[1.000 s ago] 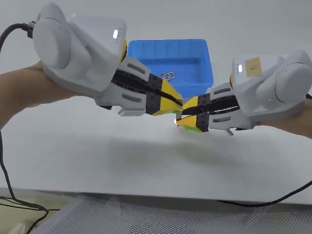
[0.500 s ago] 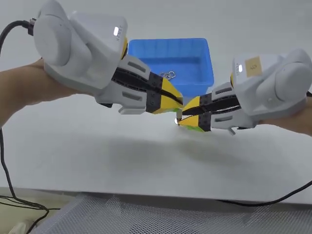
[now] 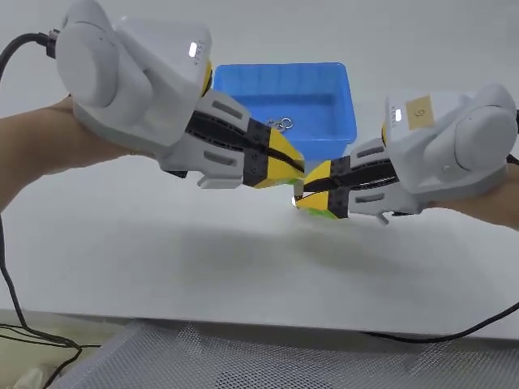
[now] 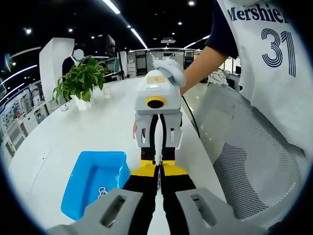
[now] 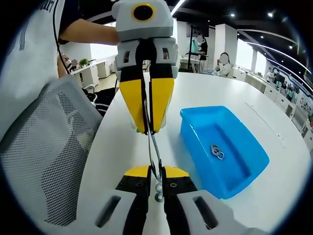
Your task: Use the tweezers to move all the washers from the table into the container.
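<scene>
**Grippers meeting tip to tip before the container**

Just in front of the blue container (image 3: 340, 121), over the white table (image 3: 203, 259), the left gripper (image 3: 293, 168) and right gripper (image 3: 306, 194) are facing each other, tips almost touching. Both are pinching the tweezers (image 5: 150, 132), jaws nearly closed. A small washer (image 5: 159, 197) is showing between the right gripper's jaws. I cannot tell what it is resting on. Beyond, more washers (image 3: 281, 125) are lying inside the container.
</scene>
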{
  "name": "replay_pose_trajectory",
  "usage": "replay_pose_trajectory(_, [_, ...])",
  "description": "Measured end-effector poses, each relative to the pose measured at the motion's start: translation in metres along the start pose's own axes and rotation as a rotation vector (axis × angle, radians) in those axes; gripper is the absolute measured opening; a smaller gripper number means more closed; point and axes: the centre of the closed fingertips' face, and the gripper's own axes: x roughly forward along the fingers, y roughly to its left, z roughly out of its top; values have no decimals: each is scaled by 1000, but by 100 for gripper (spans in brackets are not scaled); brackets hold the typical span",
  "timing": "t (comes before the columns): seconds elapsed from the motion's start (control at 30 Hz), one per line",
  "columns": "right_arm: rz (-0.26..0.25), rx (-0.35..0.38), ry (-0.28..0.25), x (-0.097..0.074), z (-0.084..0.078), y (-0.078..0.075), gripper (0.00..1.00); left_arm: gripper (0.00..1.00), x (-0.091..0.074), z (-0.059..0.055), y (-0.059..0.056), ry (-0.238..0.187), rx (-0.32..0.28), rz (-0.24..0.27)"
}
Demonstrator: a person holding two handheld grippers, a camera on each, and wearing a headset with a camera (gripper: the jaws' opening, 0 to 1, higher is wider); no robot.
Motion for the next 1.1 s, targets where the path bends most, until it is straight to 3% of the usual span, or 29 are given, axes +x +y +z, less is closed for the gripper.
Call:
replay_pose_trajectory(0.33, [0, -13, -2, -2, 5, 2, 10, 5, -4, 4, -1, 4, -14, -11])
replay_pose_trajectory(0.67, [-33, -40, -37, -18, 29, -5, 10, 5, -19, 26, 4, -4, 9, -14])
replay_pose_trajectory(1.1, [-109, -96, -71, -44, 60, -26, 10, 5, -36, 61, 22, -3, 112, -10])
